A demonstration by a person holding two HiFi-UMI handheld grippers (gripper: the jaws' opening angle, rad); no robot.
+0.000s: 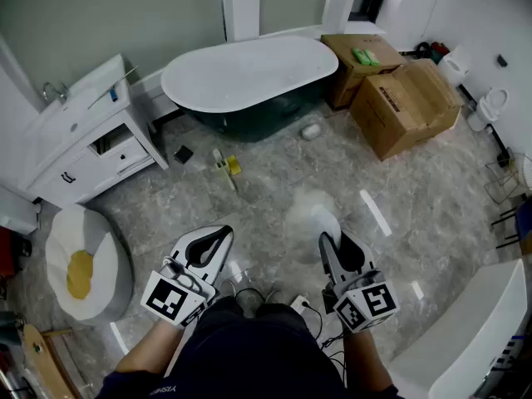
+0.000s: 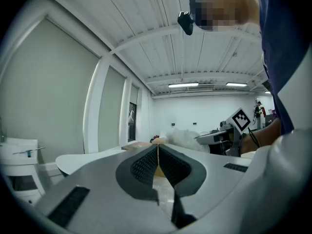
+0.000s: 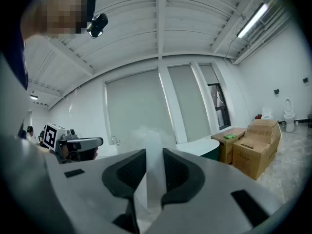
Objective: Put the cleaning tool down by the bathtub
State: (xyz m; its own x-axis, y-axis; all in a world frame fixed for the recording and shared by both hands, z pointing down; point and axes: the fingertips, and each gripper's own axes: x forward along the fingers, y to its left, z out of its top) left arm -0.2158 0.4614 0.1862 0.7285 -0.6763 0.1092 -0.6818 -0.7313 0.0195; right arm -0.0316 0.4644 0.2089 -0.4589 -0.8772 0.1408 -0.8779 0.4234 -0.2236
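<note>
The cleaning tool is a white fluffy duster [image 1: 313, 212]; its pale handle [image 3: 153, 172] runs between the jaws of my right gripper [image 1: 329, 244], which is shut on it. In the right gripper view the fluffy head [image 3: 146, 134] rises just beyond the gripper [image 3: 153, 152]. The duster hangs over the marble floor, well short of the white bathtub [image 1: 249, 73] at the back. My left gripper [image 1: 221, 236] is level beside the right one, its pads [image 2: 146, 165] pressed together on nothing. The left gripper view shows the duster head [image 2: 183, 134] to its right.
A white vanity with a sink [image 1: 83, 135] stands left of the tub, cardboard boxes [image 1: 403, 106] to its right. A yellow item [image 1: 228, 166], a small black item [image 1: 183, 153] and a white lump [image 1: 311, 130] lie before the tub. An egg-shaped cushion [image 1: 83, 266] lies at left.
</note>
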